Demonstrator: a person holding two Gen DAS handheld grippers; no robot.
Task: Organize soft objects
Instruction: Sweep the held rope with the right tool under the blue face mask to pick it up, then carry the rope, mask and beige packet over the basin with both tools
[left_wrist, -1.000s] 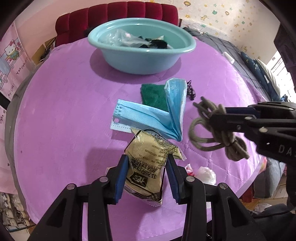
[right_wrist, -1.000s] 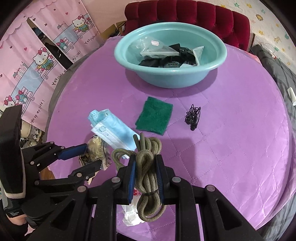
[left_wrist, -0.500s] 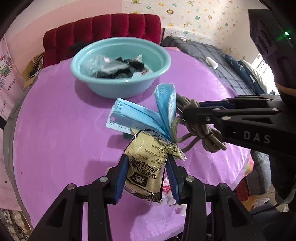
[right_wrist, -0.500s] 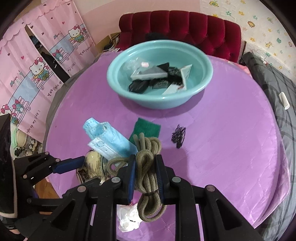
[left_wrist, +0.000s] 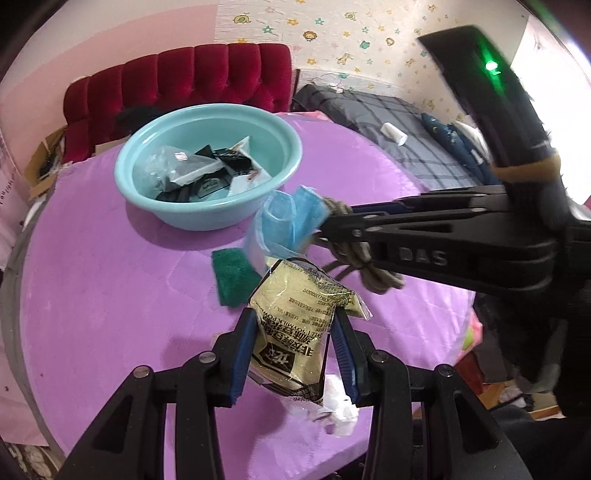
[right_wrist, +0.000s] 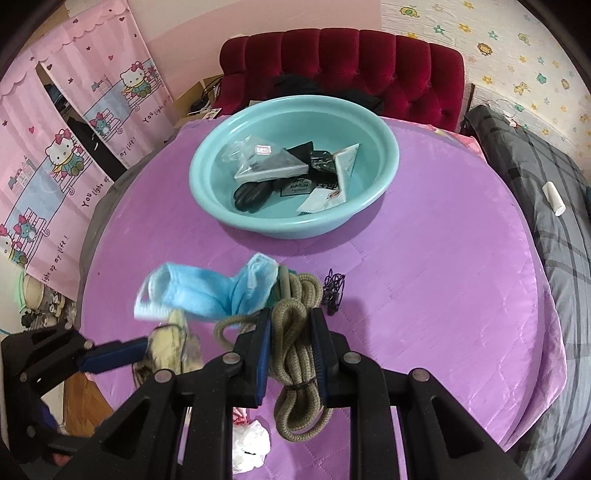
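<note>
My left gripper (left_wrist: 293, 328) is shut on a yellow-green food packet (left_wrist: 299, 332) and holds it above the purple table (left_wrist: 110, 295). A blue face mask (left_wrist: 288, 221) hangs up off the table, caught between the packet and the rope. My right gripper (right_wrist: 291, 321) is shut on a bundle of olive rope (right_wrist: 295, 350), also lifted. The mask (right_wrist: 207, 291) drapes left of the rope in the right wrist view. The teal basin (right_wrist: 295, 225) holds several packets and black items at the far side.
A green scouring pad (left_wrist: 232, 273) lies on the table below the mask. A small black tangle of hair ties (right_wrist: 334, 291) lies to the right of the rope. A crumpled white bag (right_wrist: 251, 446) sits near the front edge. A red sofa (right_wrist: 351, 62) stands behind.
Both grippers have risen and moved toward the basin with their loads. The mask has lifted off the table with them, and the green pad is uncovered.
</note>
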